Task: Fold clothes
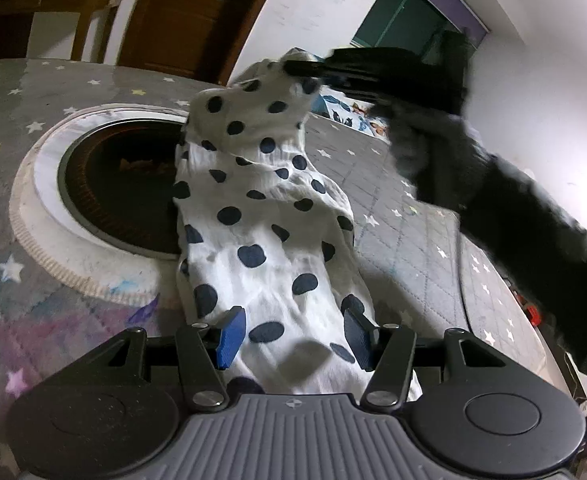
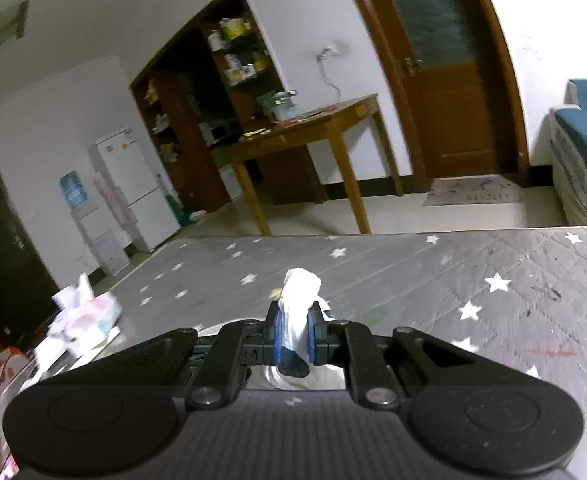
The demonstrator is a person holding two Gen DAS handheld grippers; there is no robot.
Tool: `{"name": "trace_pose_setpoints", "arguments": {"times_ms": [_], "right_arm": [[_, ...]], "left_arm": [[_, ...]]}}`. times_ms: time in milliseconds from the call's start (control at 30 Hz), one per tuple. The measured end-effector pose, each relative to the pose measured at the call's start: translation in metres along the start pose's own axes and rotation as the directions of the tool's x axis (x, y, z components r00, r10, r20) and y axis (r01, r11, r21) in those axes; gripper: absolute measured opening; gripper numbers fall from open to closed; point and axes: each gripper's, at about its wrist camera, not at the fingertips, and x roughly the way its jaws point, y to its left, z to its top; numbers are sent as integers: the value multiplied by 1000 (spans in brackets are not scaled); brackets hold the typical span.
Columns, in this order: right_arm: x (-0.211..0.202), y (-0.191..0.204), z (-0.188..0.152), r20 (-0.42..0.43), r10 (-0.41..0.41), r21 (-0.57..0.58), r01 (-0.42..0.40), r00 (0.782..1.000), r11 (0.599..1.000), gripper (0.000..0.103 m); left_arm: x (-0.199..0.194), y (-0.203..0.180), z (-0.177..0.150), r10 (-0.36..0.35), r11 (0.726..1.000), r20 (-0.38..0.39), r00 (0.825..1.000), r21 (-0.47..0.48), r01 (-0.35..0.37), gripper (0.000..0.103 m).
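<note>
The garment [image 1: 261, 216], running down the middle of the left wrist frame, is white with dark navy polka dots. Under it the table cover [image 1: 405, 200] is grey, quilted in diamonds and scattered with white and pale yellow stars. At centre left a black round inset [image 1: 121, 192] sits in a white ring. The left gripper [image 1: 295, 340] has blue pads on black arms. A black sleeve [image 1: 513, 216] fills the right side. In the right wrist frame, the right gripper [image 2: 293, 336] is black with blue pads; the table [image 2: 305, 136] and door [image 2: 445, 80] above it are brown.

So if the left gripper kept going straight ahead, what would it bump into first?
The spotted cloth. It already lies between the open fingers of the left gripper and stretches ahead to the right gripper, which pinches its far end. Beyond that is probably the round hole in the table, though depth is hard to judge.
</note>
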Motion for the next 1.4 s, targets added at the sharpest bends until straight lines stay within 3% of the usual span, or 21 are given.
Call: {"name": "trace_pose_setpoints", "arguments": {"times_ms": [267,567,800,933,1000,1133,1200,1400], "right_arm": [[-65,47,-39,-22,111,-18,-111,994,994,11],[-124,86,-95,-51,228,-7,-229,972,973,11],[-164,110,-127,-84,307,-142,-316,948,938,11],[-177,121,-149,-160,291,-238,-323,943,916,12],[-182,125,-158,-195,277,-275,-324,941,905,20],[-192,131,-182,-269,262,-283,-336,927,898,22],[-198,131,-189,-286,259,-279,-339,922,899,40],[-195,121,-178,-206,237,-201,-278,949,939,50]], "left_arm": [[-7,1,-11,44,999,5,999,3,-44,58],[-20,5,-20,88,996,19,996,7,-88,58],[-37,11,-22,134,991,59,989,-7,-134,58],[-46,17,-19,160,987,86,983,-17,-160,59],[-49,19,-18,168,986,95,981,-20,-167,59],[-53,19,-16,172,985,111,979,-17,-171,59],[-54,18,-15,170,985,119,978,-14,-170,59],[-58,11,-14,156,987,134,979,8,-159,60]]}}
